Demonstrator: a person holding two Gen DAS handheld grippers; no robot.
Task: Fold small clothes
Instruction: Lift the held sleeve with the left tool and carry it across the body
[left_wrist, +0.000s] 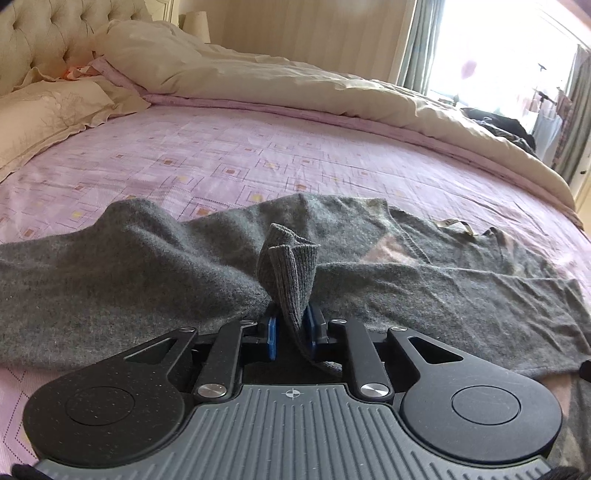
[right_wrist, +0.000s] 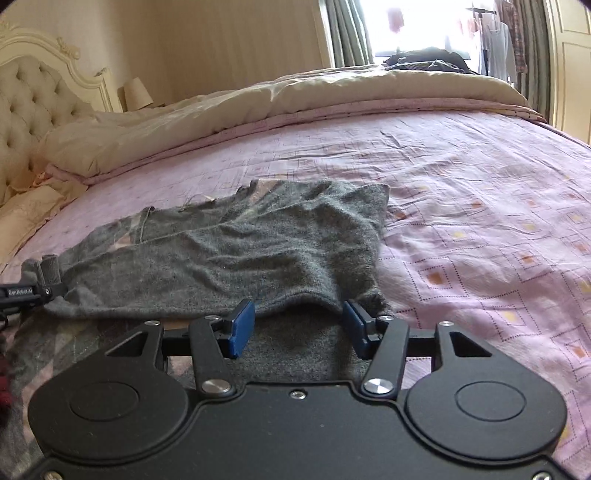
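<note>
Pinching a ribbed cuff (left_wrist: 290, 273) of the grey sweater (left_wrist: 122, 266), left gripper (left_wrist: 291, 328) nearly closed; right gripper (right_wrist: 299, 326) half open, apparently empty, over the hem.

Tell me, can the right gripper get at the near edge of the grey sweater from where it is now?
Probably yes. The right gripper is open, and the grey sweater has its near edge lying right between the blue pads with nothing over it. The left gripper pinches the ribbed cuff, off to the side.

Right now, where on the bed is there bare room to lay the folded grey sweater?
The pink patterned bedsheet lies bare right of the grey knitted sweater, and beyond it up to the rolled-back cream duvet. The near left is crowded: the left gripper pinches the ribbed cuff.
</note>
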